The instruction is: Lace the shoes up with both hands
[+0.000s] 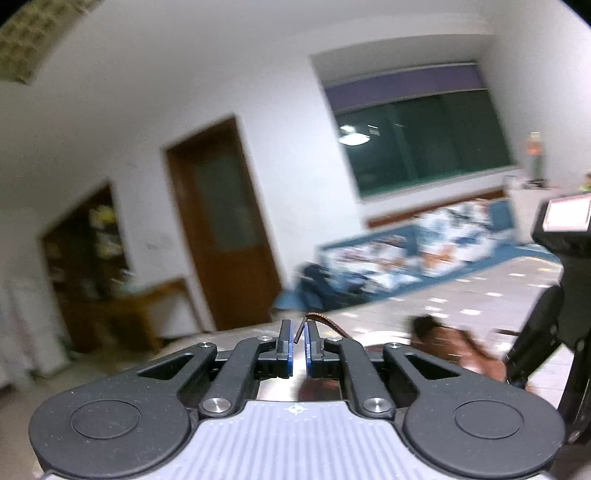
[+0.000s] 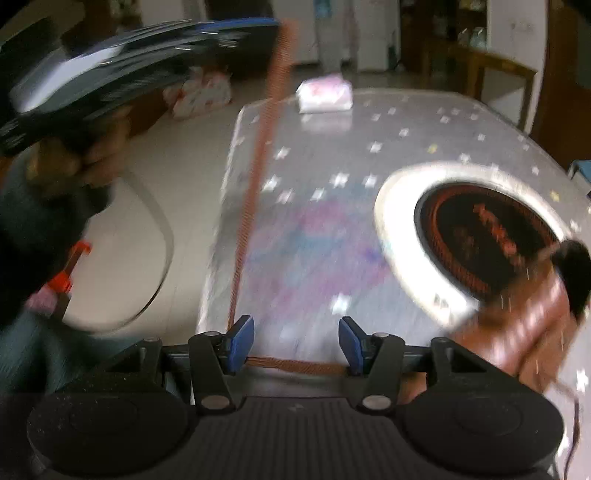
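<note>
My left gripper (image 1: pixel 298 329) points out level over the table, shut on the tip of a brown braided shoelace (image 1: pixel 332 326). The lace trails right to a blurred brown shoe (image 1: pixel 454 350). In the right wrist view the same lace (image 2: pixel 258 166) runs taut from the blurred left gripper (image 2: pixel 266 27) at top left down to my right gripper (image 2: pixel 296 334). There it crosses behind the blue pads (image 2: pixel 242 341), which stand apart and do not pinch it. The brown shoe (image 2: pixel 517 332) lies just right of the right gripper.
The table (image 2: pixel 314 229) has a glossy star-patterned cover with a round inset cooktop (image 2: pixel 480 236). A tissue pack (image 2: pixel 325 96) lies at its far end. A hand (image 2: pixel 62 162) holds the left tool over the floor left of the table edge.
</note>
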Demonstrator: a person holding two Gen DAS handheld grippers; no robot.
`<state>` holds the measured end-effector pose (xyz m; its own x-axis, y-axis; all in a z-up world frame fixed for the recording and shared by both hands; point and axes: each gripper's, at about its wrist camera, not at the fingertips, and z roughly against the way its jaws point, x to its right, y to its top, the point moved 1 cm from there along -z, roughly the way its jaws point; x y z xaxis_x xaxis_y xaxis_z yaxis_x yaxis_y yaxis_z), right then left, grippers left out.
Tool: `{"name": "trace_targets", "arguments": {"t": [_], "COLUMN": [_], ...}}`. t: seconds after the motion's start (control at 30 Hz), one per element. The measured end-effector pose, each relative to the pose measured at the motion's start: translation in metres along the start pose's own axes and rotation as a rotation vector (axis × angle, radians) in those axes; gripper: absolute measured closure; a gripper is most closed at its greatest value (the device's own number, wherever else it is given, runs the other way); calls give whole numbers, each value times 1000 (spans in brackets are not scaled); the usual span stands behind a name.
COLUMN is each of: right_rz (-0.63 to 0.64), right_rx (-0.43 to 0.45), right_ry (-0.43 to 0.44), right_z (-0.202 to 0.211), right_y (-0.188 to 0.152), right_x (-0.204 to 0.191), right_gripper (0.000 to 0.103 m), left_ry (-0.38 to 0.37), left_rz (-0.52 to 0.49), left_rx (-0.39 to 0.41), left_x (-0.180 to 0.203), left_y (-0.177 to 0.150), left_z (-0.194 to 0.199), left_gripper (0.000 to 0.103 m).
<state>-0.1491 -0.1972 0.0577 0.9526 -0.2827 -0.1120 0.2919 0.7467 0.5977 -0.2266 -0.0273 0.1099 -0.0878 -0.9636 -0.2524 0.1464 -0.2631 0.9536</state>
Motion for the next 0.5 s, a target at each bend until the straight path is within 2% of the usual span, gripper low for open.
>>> {"name": "trace_targets", "arguments": {"t": [0.13,0.2,0.23,0.27,0.33,0.43,0.5], "right_rz": [66,77,65,48,-10,-130,-193], "right_rx": [-123,-176,-193,-205,-195,-102,-9], "right_ry": [-85,-129,-150,-172,-214,-263,-270], "right_z": [28,39,41,44,49,58,62], "right_y": [-22,-33,-38,-43,-52,-62,-63], "right_x": [-8,-8,-5,-2,4,14,18], "right_gripper": [51,51,51,51,51,51,51], "left_ry": [-217,-301,-337,-363,-385,-407,-414], "left_rz": [68,71,70,71,66,69,78], "left_rx": [-56,-84,-99,-117,-158,-216,-251], "left_x": [31,45,52,60,71,78,78], "left_y": [-5,-5,-6,-8,-13,-21,-26], "left_z": [-23,-37,-44,-50,-61,-74,-80], "left_gripper": [95,95,93,87,80,79,79]}}
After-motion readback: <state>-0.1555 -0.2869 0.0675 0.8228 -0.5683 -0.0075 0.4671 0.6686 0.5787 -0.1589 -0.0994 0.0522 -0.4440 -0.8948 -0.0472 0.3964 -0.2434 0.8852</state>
